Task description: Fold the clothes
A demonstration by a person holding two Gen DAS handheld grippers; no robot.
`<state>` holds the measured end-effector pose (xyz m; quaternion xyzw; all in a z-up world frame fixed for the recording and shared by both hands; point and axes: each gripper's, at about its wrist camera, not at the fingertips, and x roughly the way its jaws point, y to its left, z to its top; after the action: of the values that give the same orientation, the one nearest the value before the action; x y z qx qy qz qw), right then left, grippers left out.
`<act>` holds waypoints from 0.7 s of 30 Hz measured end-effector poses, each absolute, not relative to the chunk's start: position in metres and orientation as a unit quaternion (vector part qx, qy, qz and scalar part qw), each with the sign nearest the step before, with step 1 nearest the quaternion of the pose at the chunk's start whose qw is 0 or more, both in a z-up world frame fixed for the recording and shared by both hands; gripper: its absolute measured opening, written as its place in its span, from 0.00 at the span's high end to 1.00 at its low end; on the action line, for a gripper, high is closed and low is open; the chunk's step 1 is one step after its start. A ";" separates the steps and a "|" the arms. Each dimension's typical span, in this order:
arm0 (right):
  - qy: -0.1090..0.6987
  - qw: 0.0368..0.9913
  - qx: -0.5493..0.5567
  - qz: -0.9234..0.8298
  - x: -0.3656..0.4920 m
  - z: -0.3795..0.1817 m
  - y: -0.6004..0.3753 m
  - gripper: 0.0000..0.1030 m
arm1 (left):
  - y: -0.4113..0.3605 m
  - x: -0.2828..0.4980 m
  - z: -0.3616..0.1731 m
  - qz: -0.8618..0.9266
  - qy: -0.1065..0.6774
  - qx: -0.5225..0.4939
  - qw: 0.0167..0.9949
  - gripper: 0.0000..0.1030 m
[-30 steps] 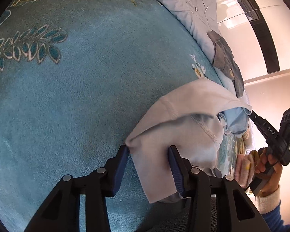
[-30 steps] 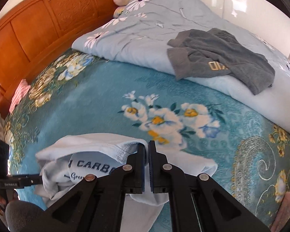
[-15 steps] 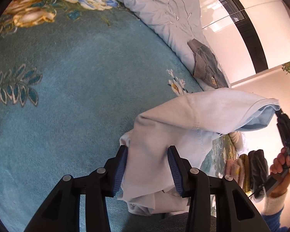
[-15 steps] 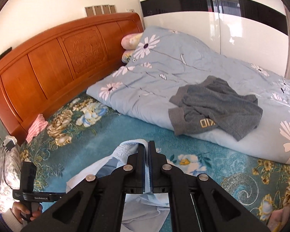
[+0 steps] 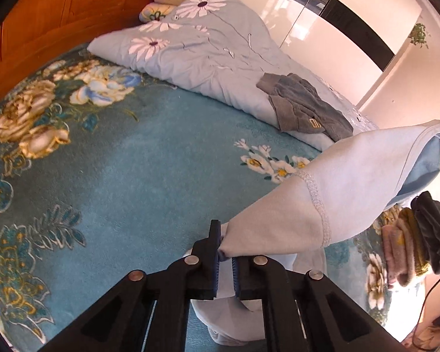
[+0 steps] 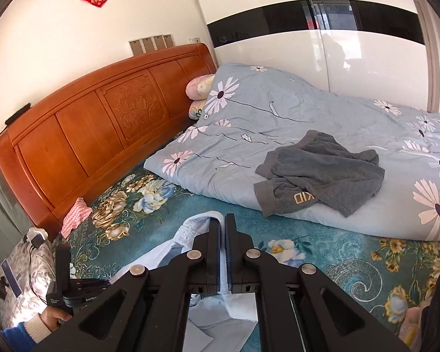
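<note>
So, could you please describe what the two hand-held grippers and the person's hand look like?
Each hand-held gripper, left and right, is matte black with angular linkage arms, round silver pivot pins and blue finger pads. The hand wears a blue sleeve with a cream knitted cuff around a black handle bearing small white lettering.

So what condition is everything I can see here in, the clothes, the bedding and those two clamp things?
light blue shirt: lifted off the bed, stretched between both grippers, unfolded
left gripper: shut on the shirt
right gripper: shut on the shirt's edge
grey garment: crumpled, unfolded, lying on the quilt
floral quilt: bunched up, rumpled
stacked clothes: folded, piled at the bed's edge
</note>
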<state>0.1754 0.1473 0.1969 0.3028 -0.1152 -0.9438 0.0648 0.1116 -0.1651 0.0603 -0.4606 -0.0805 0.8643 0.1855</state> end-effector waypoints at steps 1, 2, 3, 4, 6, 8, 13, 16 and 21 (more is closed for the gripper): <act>-0.116 0.062 0.302 -0.944 0.175 0.198 0.149 0.98 | -0.166 0.112 0.073 0.873 -0.069 -0.449 0.178 0.95; -0.119 0.061 0.300 -0.945 0.174 0.200 0.151 0.98 | -0.167 0.112 0.087 0.882 -0.056 -0.436 0.170 0.95; -0.122 0.062 0.295 -0.946 0.174 0.205 0.153 0.98 | -0.169 0.112 0.102 0.891 -0.042 -0.423 0.163 0.95; -0.125 0.063 0.286 -0.948 0.174 0.214 0.154 0.98 | -0.171 0.112 0.121 0.900 -0.030 -0.407 0.156 0.95; -0.130 0.069 0.263 -0.954 0.176 0.237 0.157 0.98 | -0.174 0.112 0.162 0.917 -0.007 -0.374 0.140 0.95; -0.132 0.078 0.232 -0.961 0.180 0.267 0.158 0.98 | -0.178 0.115 0.210 0.934 0.004 -0.333 0.126 0.95; -0.115 0.100 0.155 -0.976 0.209 0.344 0.154 0.98 | -0.189 0.143 0.322 0.965 0.026 -0.241 0.098 0.95; -0.107 0.114 0.115 -0.981 0.231 0.385 0.151 0.98 | -0.198 0.173 0.356 0.975 0.033 -0.203 0.087 0.95; -0.079 0.135 0.087 -0.984 0.282 0.397 0.141 0.98 | -0.207 0.222 0.360 0.980 0.045 -0.182 0.068 0.95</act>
<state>0.2823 0.1408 0.3966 0.0869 -0.0795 -0.9838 0.1353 0.2224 -0.2067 0.3596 -0.1815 0.0450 0.9800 0.0681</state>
